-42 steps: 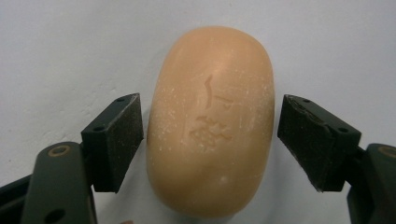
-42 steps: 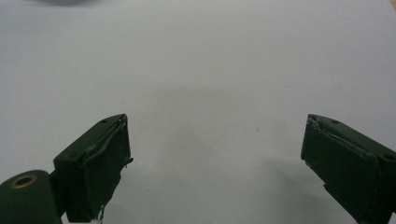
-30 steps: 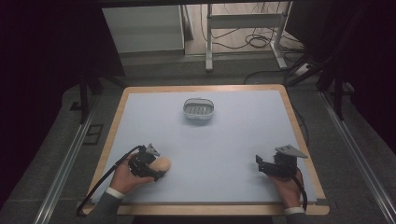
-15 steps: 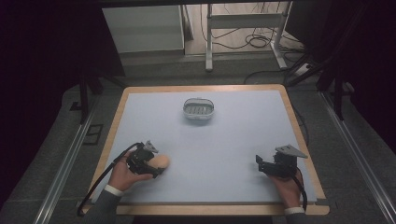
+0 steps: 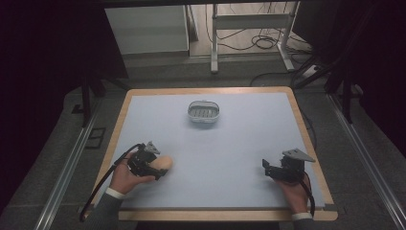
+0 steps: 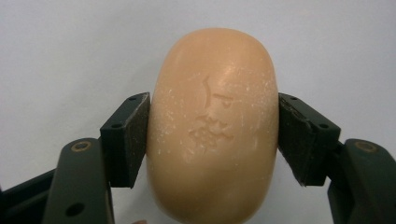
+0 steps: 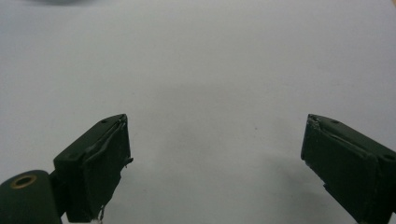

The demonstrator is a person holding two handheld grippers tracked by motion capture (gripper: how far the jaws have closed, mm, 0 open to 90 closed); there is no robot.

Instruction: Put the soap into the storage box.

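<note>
Soap [image 6: 212, 126], a rounded peach-coloured bar, sits clamped between the two black jaws of the left tool [image 5: 152, 165], near the front left corner of the counter [image 5: 239, 143]. In the left gripper view each jaw presses flat against one long side of the bar, and the bar's upper face shows a faint stamped mark with pale, powdery scuffing around it. From the high view the bar [image 5: 162, 163] pokes out to the right of the tool, low over the pale blue surface; whether it touches the surface I cannot tell. The person's left hand [image 5: 125, 176] wraps the tool's body, and a dark cable [image 5: 98, 191] loops from it back past the counter's wooden edge.

Over at the front right, the right tool [image 5: 268, 167] rests in the person's right hand [image 5: 294, 191], a grey three-cornered plate [image 5: 298, 155] on top. Its jaws stand wide apart in the right gripper view [image 7: 215, 163], with bare blue surface between them.

Toward the far middle of the counter, well apart from both tools, lies a small oval soap dish [image 5: 204, 112], pale grey with a ribbed or slotted floor. Beyond the counter are a metal frame's legs [image 5: 214, 38] and loose cables on the floor [image 5: 258, 43].
</note>
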